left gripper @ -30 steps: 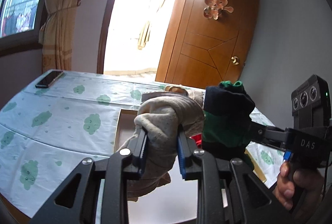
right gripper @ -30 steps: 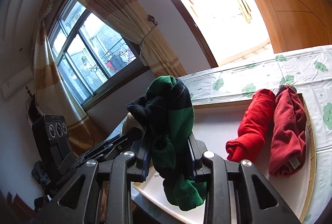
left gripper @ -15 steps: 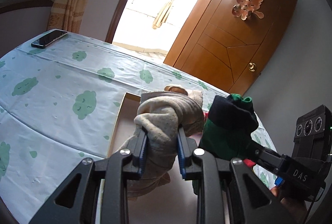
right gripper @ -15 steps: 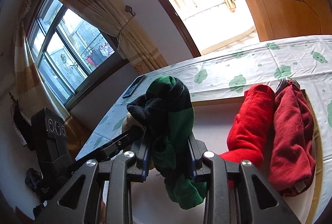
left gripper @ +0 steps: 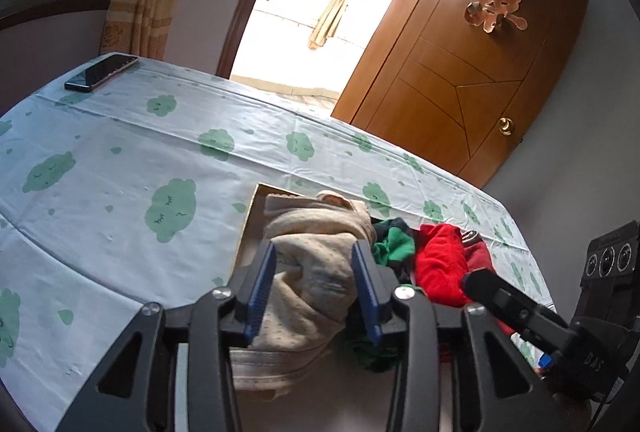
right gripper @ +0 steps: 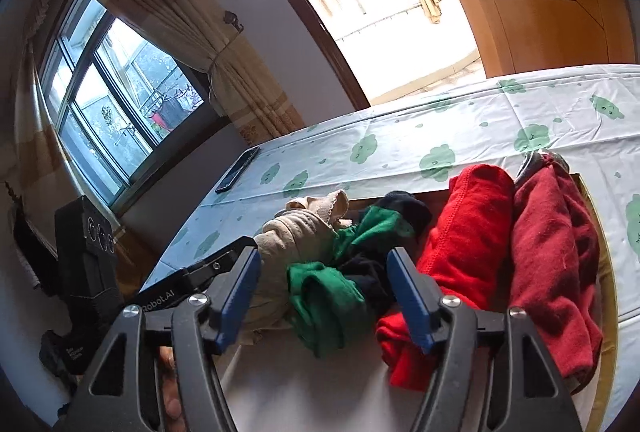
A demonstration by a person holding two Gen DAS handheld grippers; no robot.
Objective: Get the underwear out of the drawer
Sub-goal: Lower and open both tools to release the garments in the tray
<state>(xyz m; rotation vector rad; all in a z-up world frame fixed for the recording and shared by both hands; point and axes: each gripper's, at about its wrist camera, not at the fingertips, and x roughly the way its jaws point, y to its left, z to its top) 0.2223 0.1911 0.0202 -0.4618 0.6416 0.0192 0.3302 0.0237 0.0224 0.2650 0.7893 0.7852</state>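
Both jaws just opened, we've let go: left gripper [left gripper: 314,278] slack around beige underwear [left gripper: 308,272], right gripper [right gripper: 324,286] wide, green-black underwear [right gripper: 340,272] lying between. Both back in drawer [left gripper: 245,232].

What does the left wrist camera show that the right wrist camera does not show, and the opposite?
Only the left wrist view shows the gold ornament on the wooden door, and the left gripper open around the beige underwear.

Only the right wrist view shows the whole dark red underwear, and the right gripper open around the green and black underwear.

Both show the phone on the cloud-print tablecloth, the bright red underwear, and the four pieces lying in the drawer.
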